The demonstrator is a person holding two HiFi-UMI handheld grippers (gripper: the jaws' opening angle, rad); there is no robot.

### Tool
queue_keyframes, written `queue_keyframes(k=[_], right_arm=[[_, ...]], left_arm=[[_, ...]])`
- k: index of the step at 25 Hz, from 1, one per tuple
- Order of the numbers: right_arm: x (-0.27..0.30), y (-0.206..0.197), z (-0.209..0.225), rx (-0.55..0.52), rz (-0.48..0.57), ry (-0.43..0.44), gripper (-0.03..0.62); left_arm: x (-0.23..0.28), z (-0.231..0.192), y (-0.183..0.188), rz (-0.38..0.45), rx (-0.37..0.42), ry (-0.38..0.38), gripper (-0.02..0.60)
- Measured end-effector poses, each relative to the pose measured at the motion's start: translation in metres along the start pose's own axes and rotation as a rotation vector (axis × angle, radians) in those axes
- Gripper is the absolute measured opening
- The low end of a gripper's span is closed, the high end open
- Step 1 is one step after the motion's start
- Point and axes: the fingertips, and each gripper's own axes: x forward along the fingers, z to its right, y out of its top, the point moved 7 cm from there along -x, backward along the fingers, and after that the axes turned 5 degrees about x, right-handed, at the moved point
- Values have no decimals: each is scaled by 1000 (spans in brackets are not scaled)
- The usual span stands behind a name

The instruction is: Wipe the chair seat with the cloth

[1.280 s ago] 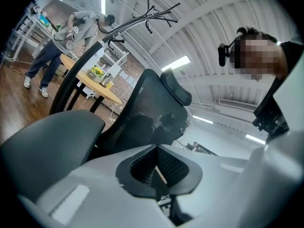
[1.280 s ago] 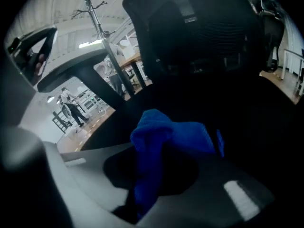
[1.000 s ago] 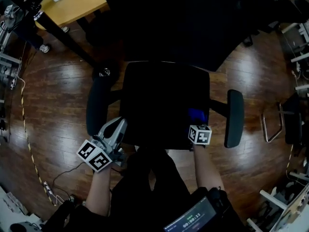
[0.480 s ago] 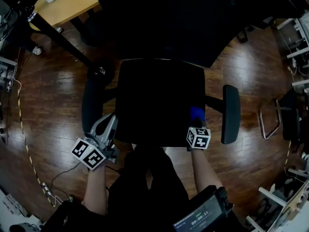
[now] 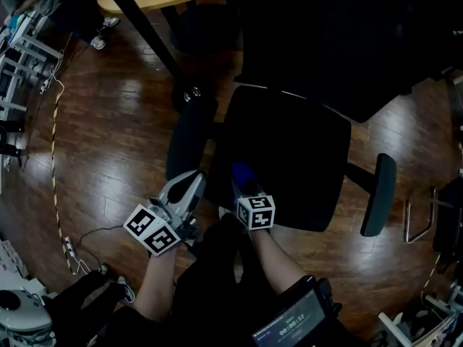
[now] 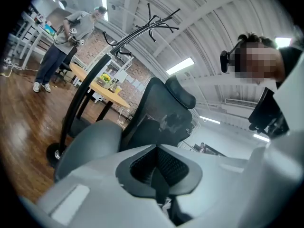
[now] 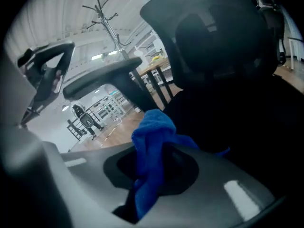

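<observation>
Right gripper (image 7: pixel 153 175) clamped on crumpled blue cloth (image 7: pixel 151 129), at near-left corner of black office-chair seat (image 5: pixel 289 154); seat extends ahead-right. Left gripper (image 6: pixel 159 172) jaws together, empty, off seat.

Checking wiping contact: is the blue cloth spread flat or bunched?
Bunched: the cloth is a crumpled wad clamped in the right gripper.

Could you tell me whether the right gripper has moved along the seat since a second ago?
Yes. The right gripper, holding the cloth, went from the seat's right front edge to its left front corner, near the left armrest.
</observation>
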Motion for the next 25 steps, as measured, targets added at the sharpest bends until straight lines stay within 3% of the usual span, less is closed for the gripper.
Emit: queue_keyframes(k=[4,10,14,25], right_arm=[[30,-39,-40,-10,-112,71,61],[19,-57,-23,-33,-115,49,61],[-18,-62,28,7,-95,-66,61],[-178,-62,185,159,40,-420,60]], left_arm=[[-17,3,2,4,13,20,2],[-28,5,1,-11,15,13,2],[-19,10,-9,-35,5,-11,2],[64,38,-34,-147,-4,-171,2]])
